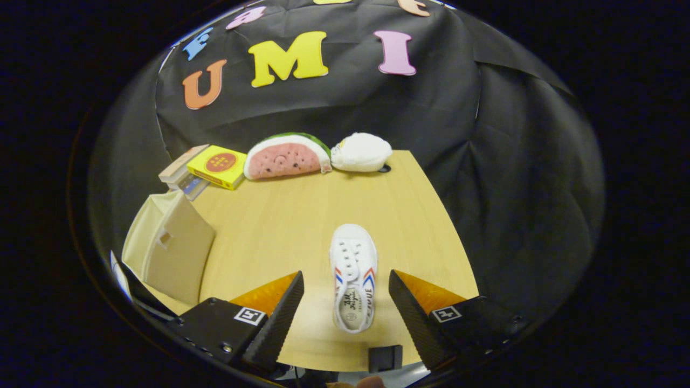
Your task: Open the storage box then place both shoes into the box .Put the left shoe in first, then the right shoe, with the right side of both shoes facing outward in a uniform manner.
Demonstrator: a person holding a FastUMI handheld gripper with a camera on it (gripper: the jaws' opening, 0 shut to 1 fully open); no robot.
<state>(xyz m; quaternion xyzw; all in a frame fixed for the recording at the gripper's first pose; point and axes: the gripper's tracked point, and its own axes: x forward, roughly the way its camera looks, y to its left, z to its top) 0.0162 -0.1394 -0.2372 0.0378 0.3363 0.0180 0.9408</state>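
A small white shoe (pixel 353 275) with red and blue side stripes lies on the wooden table (pixel 285 221), toe pointing away from me. It rests between my two fingers, and neither finger touches it. My gripper (pixel 345 283) is open and hovers above the shoe. The beige storage box (pixel 172 245) stands beyond the left finger, its front flap swung open toward me.
At the back of the table lie a watermelon-slice plush (pixel 285 156), a white plush (pixel 362 152), a yellow box (pixel 218 166) and a stack of books (pixel 180 172). The table's right edge runs past the right finger, with black cloth beyond.
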